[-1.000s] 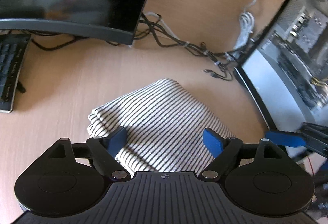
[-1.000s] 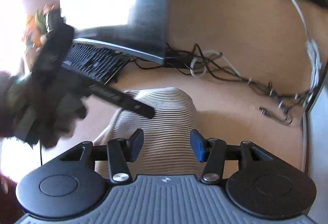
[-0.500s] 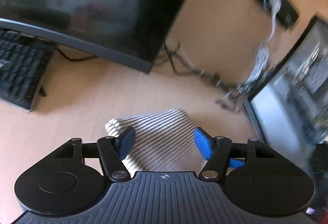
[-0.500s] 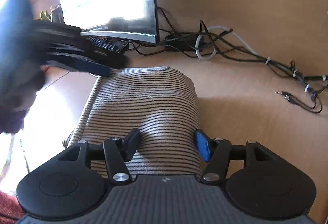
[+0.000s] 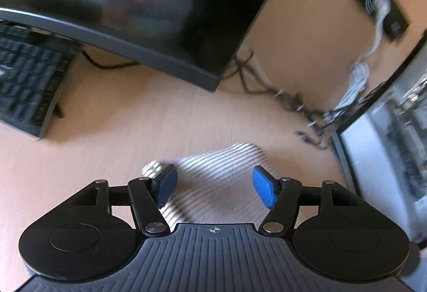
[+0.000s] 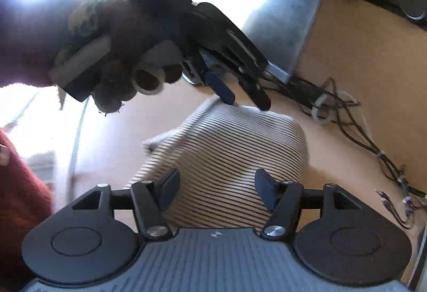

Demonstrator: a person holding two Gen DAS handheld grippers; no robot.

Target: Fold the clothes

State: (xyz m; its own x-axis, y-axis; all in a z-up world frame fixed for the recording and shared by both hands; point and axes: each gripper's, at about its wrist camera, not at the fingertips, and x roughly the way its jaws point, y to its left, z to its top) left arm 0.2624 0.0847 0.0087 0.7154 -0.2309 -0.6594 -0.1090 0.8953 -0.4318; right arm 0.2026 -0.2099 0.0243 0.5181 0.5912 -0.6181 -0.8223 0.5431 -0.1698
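free: bare desk (image 5: 128, 148) left of shirt (image 5: 226, 180) | blocked: monitor (image 5: 149, 6), keyboard (image 5: 29, 83), cables (image 6: 355, 126)

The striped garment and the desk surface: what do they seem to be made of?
The striped garment: probably a soft knitted fabric, matte, pale with thin dark stripes; it bulges and sags in rounded folds. The desk: light wood or wood-look laminate, smooth, with faint grain; which one cannot be told.
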